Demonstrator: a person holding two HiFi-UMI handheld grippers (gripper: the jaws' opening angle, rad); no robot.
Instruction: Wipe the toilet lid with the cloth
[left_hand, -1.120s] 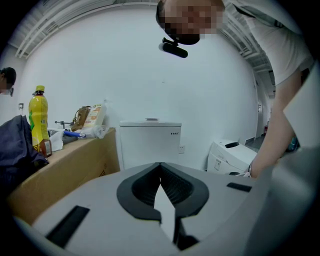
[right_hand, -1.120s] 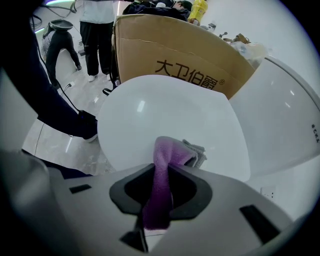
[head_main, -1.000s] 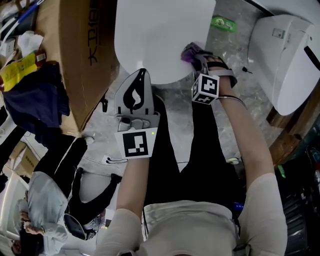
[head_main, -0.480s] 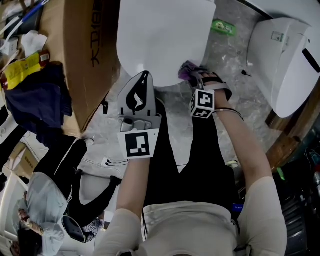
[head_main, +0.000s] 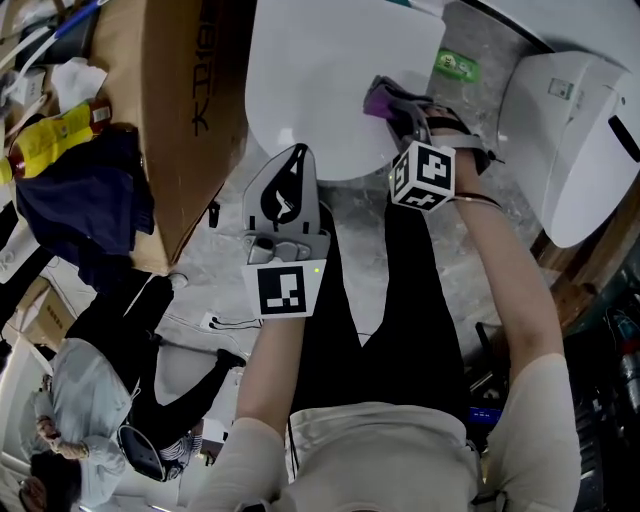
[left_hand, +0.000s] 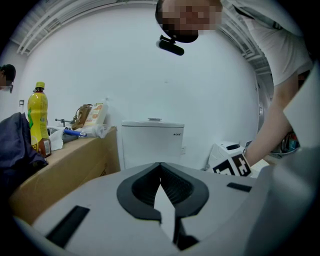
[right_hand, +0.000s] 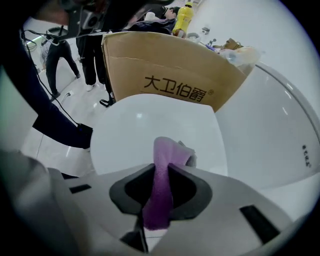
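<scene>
The white toilet lid (head_main: 330, 80) fills the top middle of the head view and lies closed. My right gripper (head_main: 392, 102) is shut on a purple cloth (head_main: 378, 98), which rests on the lid's right edge. In the right gripper view the cloth (right_hand: 164, 175) runs up between the jaws and folds onto the lid (right_hand: 150, 135). My left gripper (head_main: 288, 170) hangs just below the lid's near rim, jaws closed with nothing between them. In the left gripper view the gripper (left_hand: 160, 172) points at the white cistern (left_hand: 150, 142).
A big cardboard box (head_main: 170, 100) stands left of the toilet, with a yellow bottle (head_main: 55, 135) and dark clothing (head_main: 80, 200) beside it. A white appliance (head_main: 570, 120) sits at the right. A green item (head_main: 455, 65) lies on the floor. People (head_main: 110, 340) stand at the lower left.
My right gripper and the cloth slid down toward the lid's near right edge, then back up along the right side. The left gripper stayed below the rim.
</scene>
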